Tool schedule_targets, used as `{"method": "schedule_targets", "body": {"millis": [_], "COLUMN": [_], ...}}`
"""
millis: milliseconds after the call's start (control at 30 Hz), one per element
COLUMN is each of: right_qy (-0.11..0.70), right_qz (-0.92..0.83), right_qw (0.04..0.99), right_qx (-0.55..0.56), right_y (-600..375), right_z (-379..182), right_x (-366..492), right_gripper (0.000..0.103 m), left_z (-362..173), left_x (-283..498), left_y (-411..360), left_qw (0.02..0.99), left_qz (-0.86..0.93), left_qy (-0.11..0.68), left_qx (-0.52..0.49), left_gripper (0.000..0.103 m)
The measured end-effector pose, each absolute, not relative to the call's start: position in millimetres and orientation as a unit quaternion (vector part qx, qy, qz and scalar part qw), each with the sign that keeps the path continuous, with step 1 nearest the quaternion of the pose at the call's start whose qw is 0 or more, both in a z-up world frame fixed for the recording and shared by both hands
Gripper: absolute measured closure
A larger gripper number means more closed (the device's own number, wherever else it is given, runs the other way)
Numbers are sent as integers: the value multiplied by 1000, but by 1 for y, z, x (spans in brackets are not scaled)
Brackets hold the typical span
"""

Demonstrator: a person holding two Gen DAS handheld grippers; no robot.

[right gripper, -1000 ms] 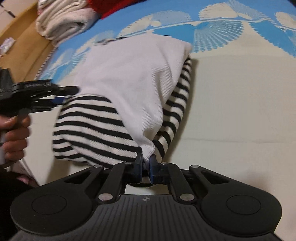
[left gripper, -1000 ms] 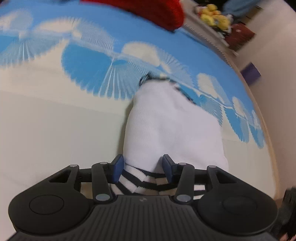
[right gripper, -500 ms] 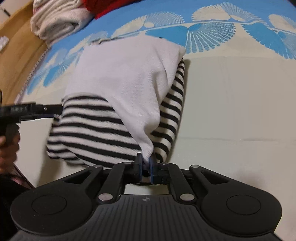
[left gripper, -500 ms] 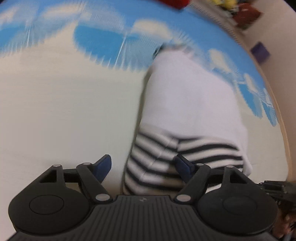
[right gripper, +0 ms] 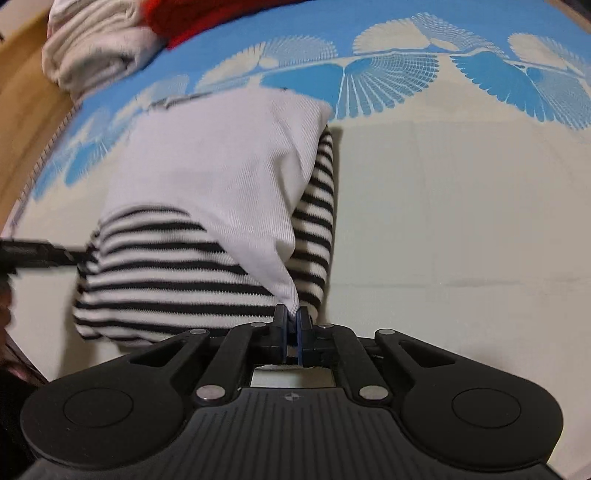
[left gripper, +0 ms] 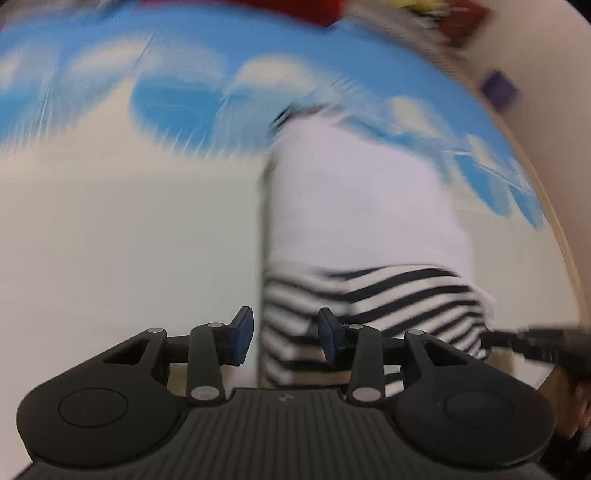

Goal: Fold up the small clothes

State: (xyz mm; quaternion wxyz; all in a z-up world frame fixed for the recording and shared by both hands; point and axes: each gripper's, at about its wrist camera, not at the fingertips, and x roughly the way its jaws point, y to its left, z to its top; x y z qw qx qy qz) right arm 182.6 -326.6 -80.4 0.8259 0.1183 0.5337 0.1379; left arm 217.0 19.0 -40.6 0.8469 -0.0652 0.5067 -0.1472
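Right wrist view: striped garment (right gripper: pixel 177 273), white panel folded across.

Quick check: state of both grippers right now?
Left gripper: open, jaws just been closing around the black-and-white striped edge of the small garment, not yet pinching.
Right gripper: shut on its white fabric corner.

Work surface: cream mat (right gripper: pixel 461 206) with blue-and-white fan-pattern border (right gripper: pixel 369 74) along far edge; past border, at far left, pile of cream towels (right gripper: pixel 92 55) beside red fabric (right gripper: pixel 192 18); wooden floor (right gripper: pixel 22 122) left of mat; pale wall (left gripper: pixel 546 92) beyond mat, blurred
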Motion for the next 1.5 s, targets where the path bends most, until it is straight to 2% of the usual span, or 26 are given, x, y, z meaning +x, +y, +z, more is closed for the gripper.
{"method": "schedule_targets", "body": {"millis": [67,167,200,267,300,333,367,400,433,467,500,533,567,700,767,867,1067,1133,1500], "right_qy": [534,551,559,565,557,539,512,486,457,428,406,388,374,322,301,287,300,302,346], "right_qz": [138,128,118,91,84,80,79,78,77,73,67,59,56,51,43,25,19,23,25], "right_qw": [825,818,816,818,824,837,855,870,886,901,911,920,926,944,951,956,952,952,938], "right_qx": [118,101,85,59,54,48,39,29,19,13,14,18,25,45,47,50,57,50,25], "right_y": [-328,-325,-323,-321,-322,-322,-322,-322,-321,-321,-322,-322,-321,-313,-306,-295,-274,-267,-253], "right_z": [-80,-87,-90,-91,-87,-77,-64,-53,-40,-26,-16,-7,1,24,31,35,32,32,14], "right_x": [183,183,182,175,171,166,158,150,140,129,118,106,94,50,28,2,-21,-21,-4], "right_gripper": [99,99,98,98,97,97,96,92,79,57,47,31,27,22,16,16,15,13,12], "left_z": [-36,-68,-69,-55,-48,-40,-28,-17,-6,6,14,21,26,37,39,40,37,30,12], "left_x": [208,206,203,194,188,179,167,154,142,127,118,106,94,48,32,15,-2,-6,11], "left_y": [5,-15,-17,-17,-16,-15,-13,-11,-11,-10,-15,-17,-20,-33,-38,-41,-35,-38,-55], "left_qw": [850,822,824,838,848,860,875,889,901,913,919,925,932,951,952,953,933,929,923], "left_qz": [-199,-198,-193,-177,-165,-150,-135,-126,-120,-114,-112,-112,-108,-90,-81,-63,-17,-9,-24], "left_qy": [486,530,526,508,496,479,455,431,409,383,370,355,338,285,285,289,358,369,383], "left_qx": [-38,58,80,90,91,93,92,89,85,82,80,77,73,80,76,60,-20,-15,-2], "left_gripper": [61,62,65,63,57,42,32,16,9,8,6,3,3,3,3,3,3,0,0]}}
